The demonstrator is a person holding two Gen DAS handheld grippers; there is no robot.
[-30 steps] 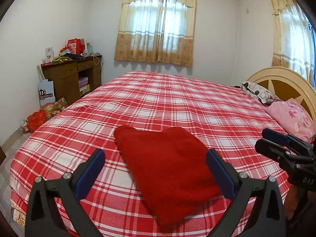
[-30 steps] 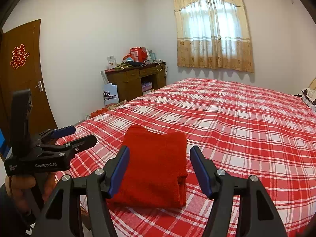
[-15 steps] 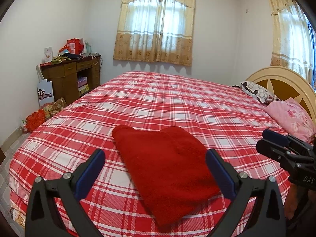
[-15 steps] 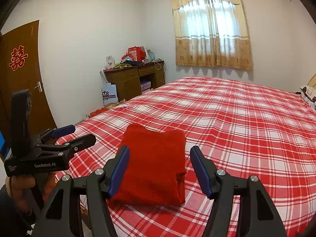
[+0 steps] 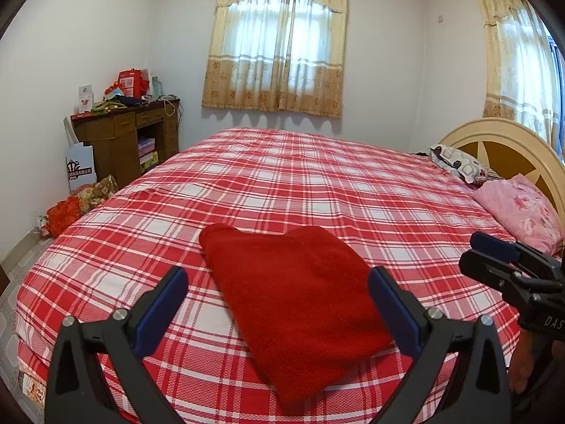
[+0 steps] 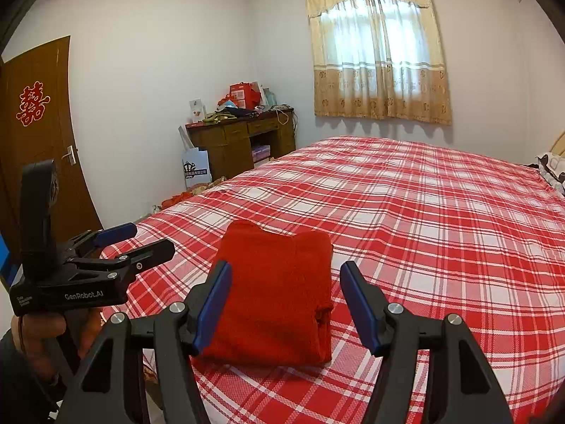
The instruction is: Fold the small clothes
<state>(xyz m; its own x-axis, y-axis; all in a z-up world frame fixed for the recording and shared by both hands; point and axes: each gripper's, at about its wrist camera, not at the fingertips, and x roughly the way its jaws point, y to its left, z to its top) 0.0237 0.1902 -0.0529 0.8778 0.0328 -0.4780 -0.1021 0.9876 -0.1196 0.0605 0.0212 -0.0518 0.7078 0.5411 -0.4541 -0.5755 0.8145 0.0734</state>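
Observation:
A red fleecy garment (image 5: 293, 300) lies folded into a thick rectangle on the red plaid bedspread (image 5: 317, 183), near the bed's front edge. My left gripper (image 5: 277, 300) hovers just short of it, open, with its blue pads wide apart and nothing between them. The right wrist view shows the same garment (image 6: 279, 289) from its other side, with one folded edge facing right. My right gripper (image 6: 286, 300) is also open and holds nothing. Each gripper appears in the other's view, the right gripper (image 5: 469, 252) at the right edge and the left gripper (image 6: 153, 238) at the left, held by a hand.
A wooden desk (image 5: 123, 134) piled with boxes stands by the far left wall. Bags (image 5: 63, 212) lie on the floor below it. Pillows (image 5: 519, 208) rest against the headboard (image 5: 501, 141) at right. A brown door (image 6: 39, 134) is at left.

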